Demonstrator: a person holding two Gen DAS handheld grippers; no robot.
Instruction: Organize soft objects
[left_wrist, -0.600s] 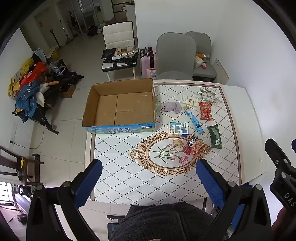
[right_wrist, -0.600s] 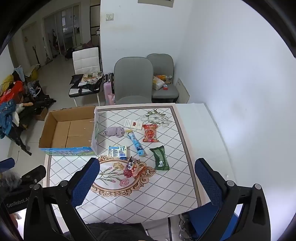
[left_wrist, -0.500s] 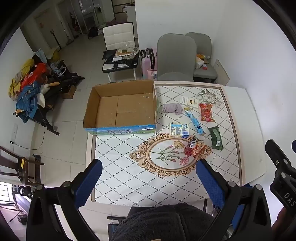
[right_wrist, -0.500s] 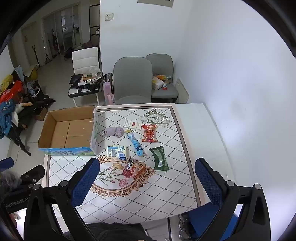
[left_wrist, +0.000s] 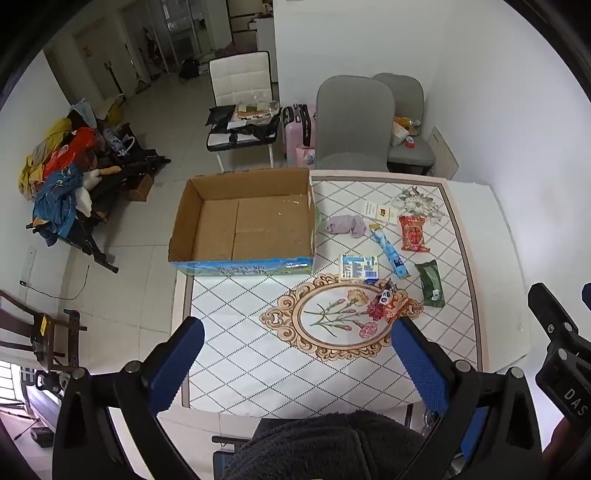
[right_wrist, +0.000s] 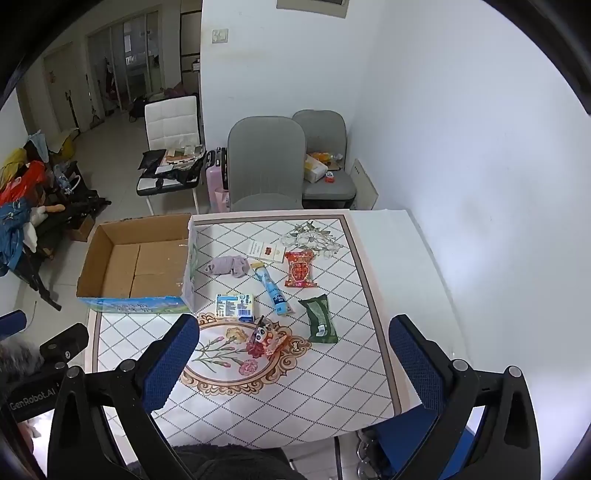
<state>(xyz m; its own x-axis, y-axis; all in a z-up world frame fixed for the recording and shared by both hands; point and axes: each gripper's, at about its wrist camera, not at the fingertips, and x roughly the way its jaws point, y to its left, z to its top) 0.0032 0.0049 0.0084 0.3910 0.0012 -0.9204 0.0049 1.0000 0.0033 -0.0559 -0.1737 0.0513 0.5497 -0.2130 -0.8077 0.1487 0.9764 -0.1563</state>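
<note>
An open, empty cardboard box (left_wrist: 255, 221) (right_wrist: 140, 262) sits at the table's left edge. To its right lie a lilac sock (left_wrist: 345, 225) (right_wrist: 229, 266), a blue tube (left_wrist: 389, 251) (right_wrist: 273, 291), a red snack packet (left_wrist: 413, 233) (right_wrist: 300, 272), a green pack (left_wrist: 430, 282) (right_wrist: 319, 323), a small printed box (left_wrist: 359, 266) (right_wrist: 235, 305), a white card box (left_wrist: 376, 211) (right_wrist: 264, 251) and a panda toy (left_wrist: 386, 301) (right_wrist: 263, 336). My left gripper (left_wrist: 295, 363) and right gripper (right_wrist: 295, 363) are open and empty, high above the table's near edge.
Two grey chairs (right_wrist: 266, 162) stand behind the table, with a white chair (left_wrist: 242, 88) and a pink suitcase (left_wrist: 299, 125) beyond. Clothes are piled on a rack (left_wrist: 62, 177) at the left. A white wall is to the right.
Both views have shifted very slightly; the grippers stay open and nothing on the table has moved.
</note>
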